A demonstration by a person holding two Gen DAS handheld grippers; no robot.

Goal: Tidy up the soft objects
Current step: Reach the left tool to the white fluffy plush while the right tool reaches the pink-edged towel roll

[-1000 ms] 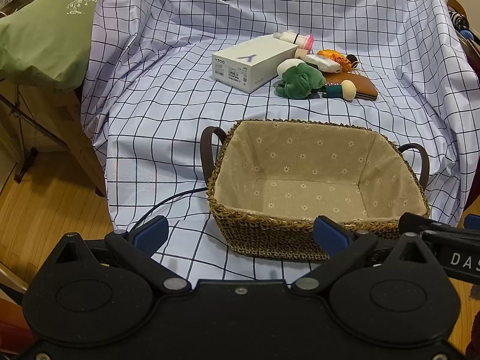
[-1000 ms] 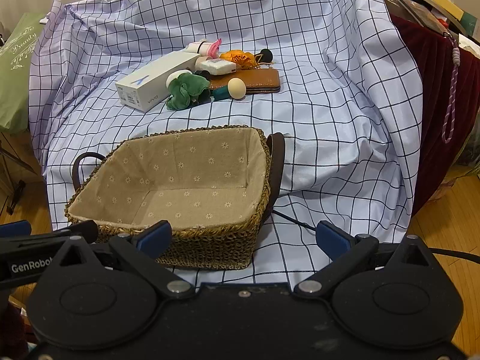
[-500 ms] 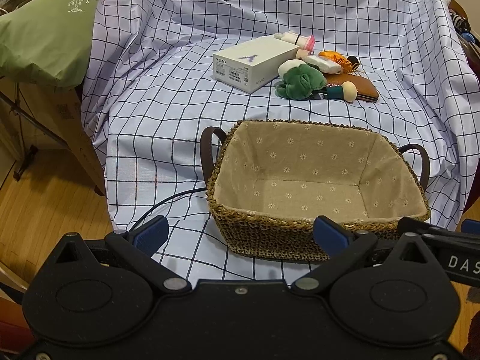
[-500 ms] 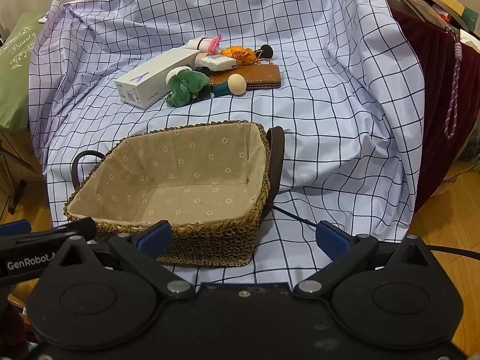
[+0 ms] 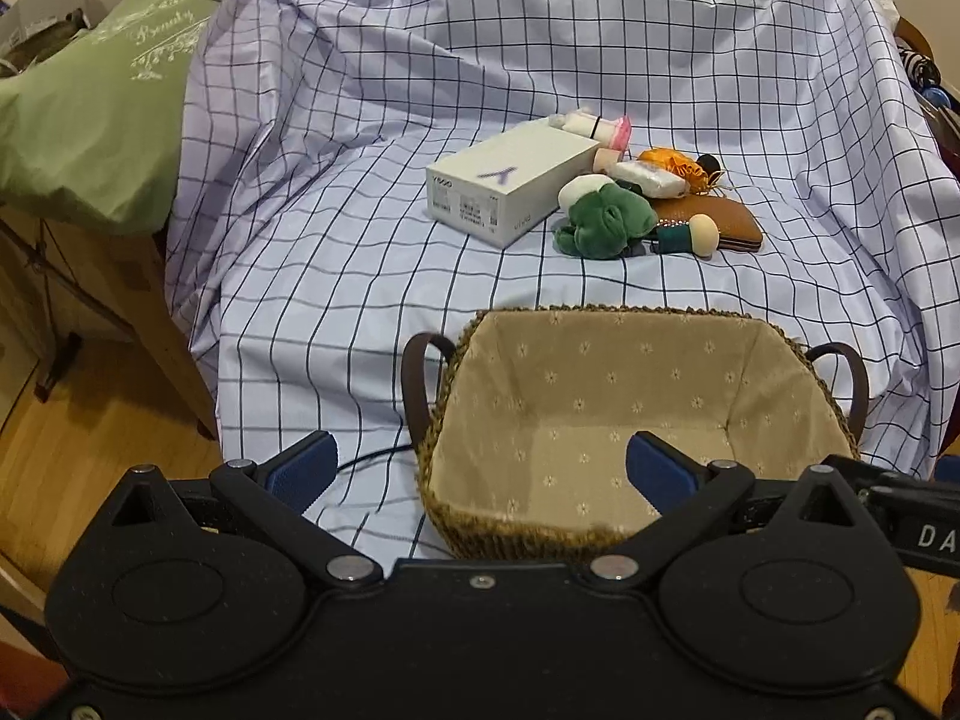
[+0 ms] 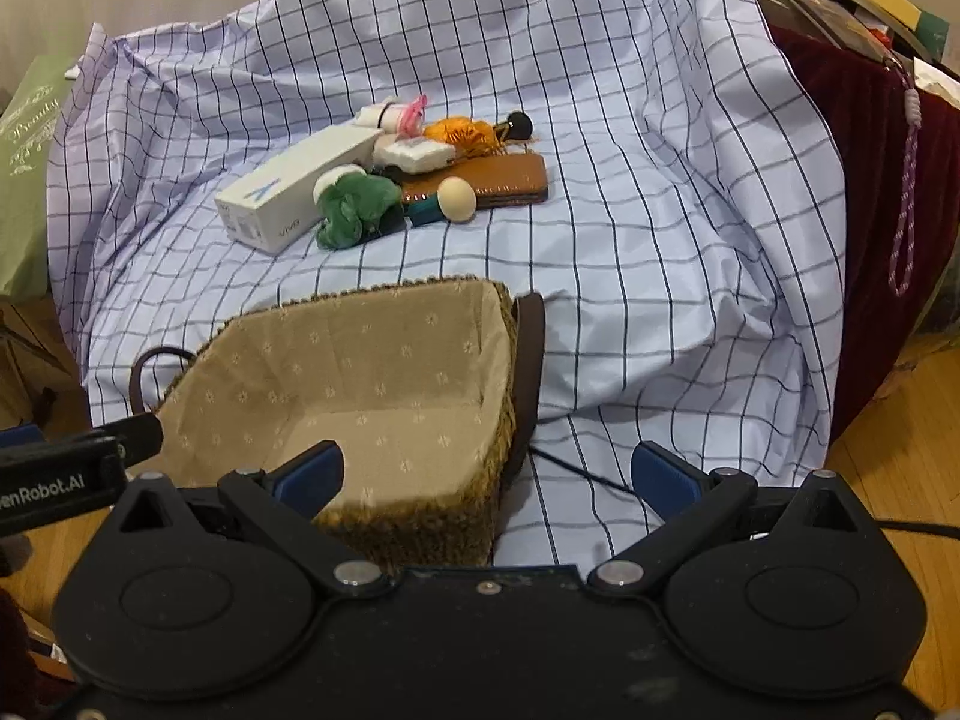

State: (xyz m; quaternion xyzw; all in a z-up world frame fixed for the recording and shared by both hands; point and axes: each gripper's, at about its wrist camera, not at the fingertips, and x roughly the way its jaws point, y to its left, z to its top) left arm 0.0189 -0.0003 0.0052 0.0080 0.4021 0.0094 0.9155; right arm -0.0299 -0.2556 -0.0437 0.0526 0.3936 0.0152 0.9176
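A woven basket (image 5: 798,354) (image 6: 507,324) with beige flowered lining stands empty at the near edge of the checked cloth. Beyond it lies a heap: a green plush frog (image 5: 606,219) (image 6: 354,207), a white box (image 5: 510,189) (image 6: 288,195), a brown wallet (image 5: 714,222) (image 6: 498,180), an orange soft piece (image 5: 672,159) (image 6: 462,132), a white packet (image 5: 648,177) (image 6: 414,153) and a pink-tipped roll (image 5: 600,126) (image 6: 396,114). My left gripper (image 5: 480,468) is open and empty over the basket's left front. My right gripper (image 6: 486,474) is open and empty over its right front corner.
The blue-checked cloth (image 5: 360,210) (image 6: 660,210) covers a seat. A green pillow (image 5: 90,120) lies at the left on a wooden stand. A dark red cloth (image 6: 882,210) hangs at the right. A black cable (image 6: 576,474) runs under the basket. Wooden floor (image 5: 72,432) is below.
Both grippers have risen and moved forward toward the basket, so I look into it from higher up. Nothing on the cloth has moved.
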